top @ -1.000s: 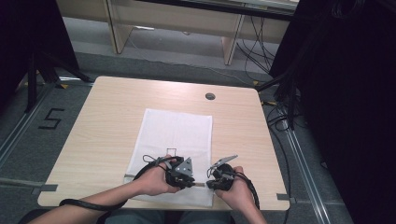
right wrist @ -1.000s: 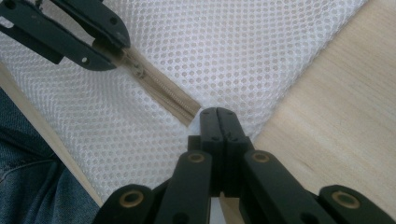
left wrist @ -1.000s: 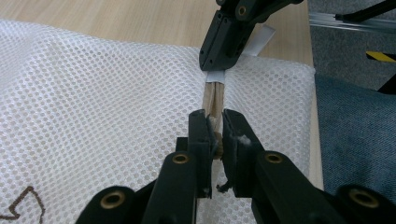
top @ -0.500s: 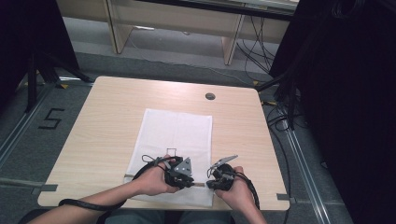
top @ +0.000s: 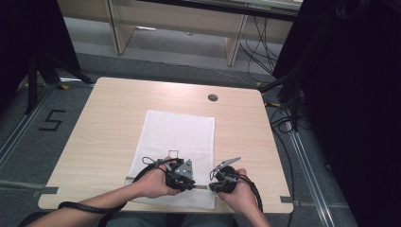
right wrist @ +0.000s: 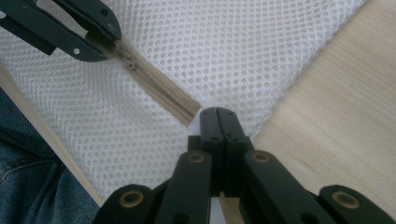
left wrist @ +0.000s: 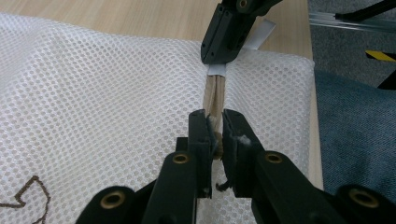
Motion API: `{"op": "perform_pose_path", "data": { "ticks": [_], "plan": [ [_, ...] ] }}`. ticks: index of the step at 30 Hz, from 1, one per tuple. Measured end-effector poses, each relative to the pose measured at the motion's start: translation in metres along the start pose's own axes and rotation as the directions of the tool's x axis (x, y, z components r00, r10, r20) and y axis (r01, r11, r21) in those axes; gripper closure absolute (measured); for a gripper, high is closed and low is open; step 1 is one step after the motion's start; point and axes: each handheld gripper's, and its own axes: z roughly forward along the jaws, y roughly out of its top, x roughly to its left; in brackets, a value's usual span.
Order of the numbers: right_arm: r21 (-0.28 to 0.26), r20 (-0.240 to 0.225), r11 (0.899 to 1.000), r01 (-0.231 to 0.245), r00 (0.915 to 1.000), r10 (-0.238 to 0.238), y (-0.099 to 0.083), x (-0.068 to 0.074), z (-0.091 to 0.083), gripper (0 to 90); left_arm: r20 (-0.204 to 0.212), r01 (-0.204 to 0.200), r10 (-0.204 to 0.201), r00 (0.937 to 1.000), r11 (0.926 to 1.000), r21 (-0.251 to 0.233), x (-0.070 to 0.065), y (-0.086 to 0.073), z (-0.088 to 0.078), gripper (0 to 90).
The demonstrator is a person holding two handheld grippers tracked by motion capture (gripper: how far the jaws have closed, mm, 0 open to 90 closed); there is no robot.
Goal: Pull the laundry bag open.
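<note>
A white mesh bag (top: 178, 134) lies flat on the table, with a beige zipper (left wrist: 215, 95) running along its near edge. In the high view my left gripper (top: 185, 177) and right gripper (top: 218, 181) face each other over that edge. In its own view the left gripper (left wrist: 215, 125) is shut on the zipper's slider. In its own view the right gripper (right wrist: 218, 113) is shut on the bag's corner at the zipper's end (right wrist: 189, 112), where the left gripper view shows a white tab (left wrist: 216, 70) in its jaws. The stretch of zipper between them looks closed.
The wooden table (top: 113, 109) has a round cable hole (top: 213, 97) at the far right. Its near edge (top: 75, 205) is just behind my hands. A small brown outline mark (top: 173, 153) sits on the bag. The person's legs (left wrist: 355, 130) are under the near edge.
</note>
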Motion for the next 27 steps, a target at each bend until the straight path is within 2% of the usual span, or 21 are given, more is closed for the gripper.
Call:
{"op": "perform_pose_path", "data": {
  "ticks": [7, 9, 10, 11, 13, 17, 18, 24, 25, 26, 27],
  "plan": [
    [0.001, -0.001, 1.000, -0.012, 0.9999, 0.012, -0.0002, 0.0012, 0.0000, 90.0, -0.001, -0.003, 0.003, 1.0000, 1.0000, 0.003, 0.0003, -0.0009, -0.0014, 82.1],
    [0.001, -0.001, 1.000, -0.012, 0.9999, 0.012, -0.0002, 0.0011, -0.0001, 90.0, -0.001, -0.001, 0.001, 1.0000, 1.0000, -0.007, 0.0012, -0.0017, -0.0022, 82.1],
    [0.000, 0.000, 1.000, -0.001, 1.0000, 0.001, 0.0000, 0.0000, 0.0000, 90.0, -0.006, -0.016, 0.016, 0.9999, 0.9999, 0.003, 0.0019, -0.0019, -0.0031, 82.1],
    [0.000, 0.001, 1.000, -0.001, 1.0000, 0.001, 0.0000, 0.0001, 0.0000, 90.0, -0.001, 0.000, 0.000, 1.0000, 0.9999, -0.010, 0.0008, -0.0022, -0.0023, 82.1],
    [0.000, 0.000, 1.000, 0.001, 1.0000, -0.001, 0.0000, -0.0001, 0.0000, 90.0, -0.004, -0.013, 0.013, 0.9999, 0.9999, 0.001, 0.0016, -0.0019, -0.0030, 82.1],
    [0.000, 0.000, 1.000, -0.001, 1.0000, 0.001, 0.0000, 0.0000, 0.0000, 90.0, -0.003, -0.013, 0.013, 0.9999, 0.9999, 0.002, 0.0015, -0.0021, -0.0035, 82.1],
    [-0.001, 0.000, 1.000, -0.001, 1.0000, 0.001, -0.0001, 0.0000, 0.0001, 90.0, 0.002, 0.003, -0.003, 1.0000, 1.0000, -0.001, 0.0011, -0.0028, -0.0037, 82.1],
    [-0.001, -0.001, 1.000, 0.000, 1.0000, 0.000, 0.0000, -0.0001, 0.0000, 90.0, 0.004, 0.014, -0.014, 0.9999, 0.9999, -0.010, 0.0006, -0.0035, -0.0042, 82.1],
    [0.000, 0.000, 1.000, 0.000, 1.0000, 0.000, 0.0000, -0.0001, 0.0000, 90.0, 0.001, 0.000, 0.000, 1.0000, 1.0000, -0.010, 0.0012, -0.0032, -0.0045, 82.1],
    [0.000, 0.000, 1.000, 0.000, 1.0000, 0.000, 0.0000, 0.0000, 0.0000, 90.0, 0.003, 0.016, -0.016, 0.9999, 0.9998, -0.012, 0.0007, -0.0035, -0.0043, 82.1],
    [0.000, 0.000, 1.000, 0.000, 1.0000, 0.000, 0.0000, 0.0000, 0.0000, 90.0, 0.002, 0.010, -0.010, 0.9999, 0.9999, -0.010, 0.0013, -0.0035, -0.0045, 82.1]
  ]
}}
